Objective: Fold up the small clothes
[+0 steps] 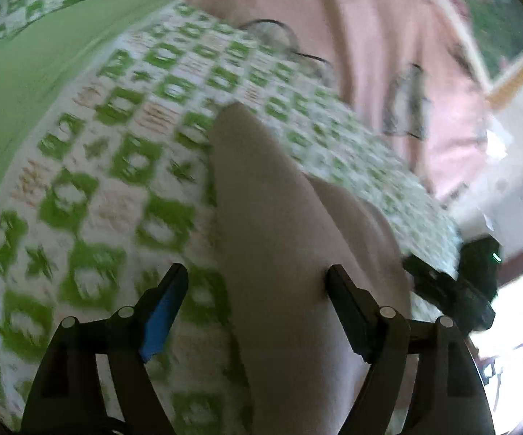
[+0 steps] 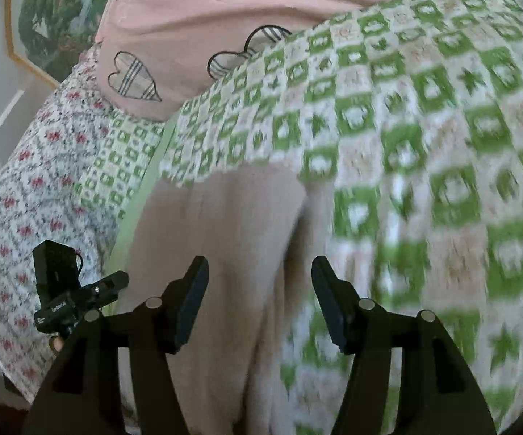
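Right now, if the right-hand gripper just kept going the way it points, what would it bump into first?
Most likely the beige garment lying on the green checked bedspread. The right gripper has open jaws and points down at it, though depth is unclear.

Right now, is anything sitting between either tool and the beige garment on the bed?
Nothing visible. The beige garment lies on the green checked bedspread, running straight up between the open fingers of the left tool. In the right wrist view it likewise lies directly ahead of the open right tool, unobstructed.
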